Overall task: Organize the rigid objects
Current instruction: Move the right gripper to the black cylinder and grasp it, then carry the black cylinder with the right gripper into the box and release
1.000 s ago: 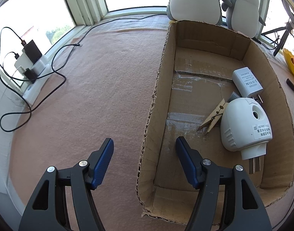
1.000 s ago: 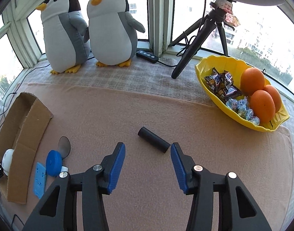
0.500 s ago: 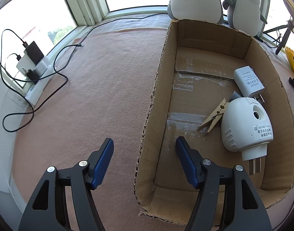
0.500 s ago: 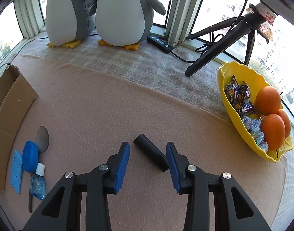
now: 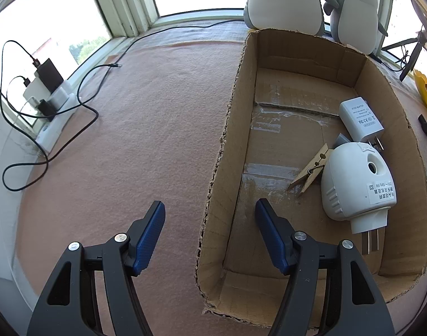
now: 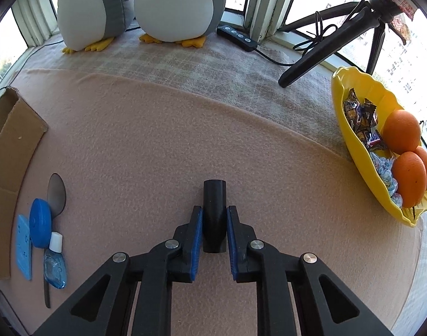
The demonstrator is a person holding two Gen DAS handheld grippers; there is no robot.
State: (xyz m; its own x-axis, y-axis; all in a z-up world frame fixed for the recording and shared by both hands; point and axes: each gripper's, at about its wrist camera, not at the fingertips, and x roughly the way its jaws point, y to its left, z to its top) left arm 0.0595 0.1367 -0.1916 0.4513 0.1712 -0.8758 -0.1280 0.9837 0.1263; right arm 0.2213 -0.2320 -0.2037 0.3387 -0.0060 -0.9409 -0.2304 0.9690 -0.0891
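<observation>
A pinkish-tan felt blanket (image 6: 163, 145) covers the desk, with a paler checked cloth (image 6: 202, 64) laid along the far edge under a bay of white-framed windows (image 5: 123, 8) bright with daylight. Two grey-and-white plush penguins (image 6: 174, 2) stand on that checked strip beside a black power strip (image 6: 237, 37) and a black tripod (image 6: 333, 47). At the right sits a yellow plastic bowl (image 6: 353, 117) holding oranges (image 6: 402, 131) and wrapped sweets. In the left wrist view black cables (image 5: 84, 106) trail to chargers on the sill, and an open brown cardboard box (image 5: 230, 145) lies on the blanket. Inside it are a white square USB charger (image 5: 359, 117) whose label shows FC and CE marks among smaller print too fine to read, a wooden clothespin (image 5: 311, 170), and a rounded white plug-in device (image 5: 350, 182) with a sticker of Chinese characters seen upside down. The left gripper (image 5: 210, 218) is spread wide and holds nothing, one finger over the blanket and one over the box. The right gripper (image 6: 214, 224) is clenched around a short black cylinder (image 6: 214, 196) resting on the blanket mid-desk. Near the box's outer wall lie a blue round case (image 6: 39, 222), a light blue flat card (image 6: 23, 246), a small blue bottle with a white cap (image 6: 54, 266) and a dark spoon (image 6: 56, 193).
</observation>
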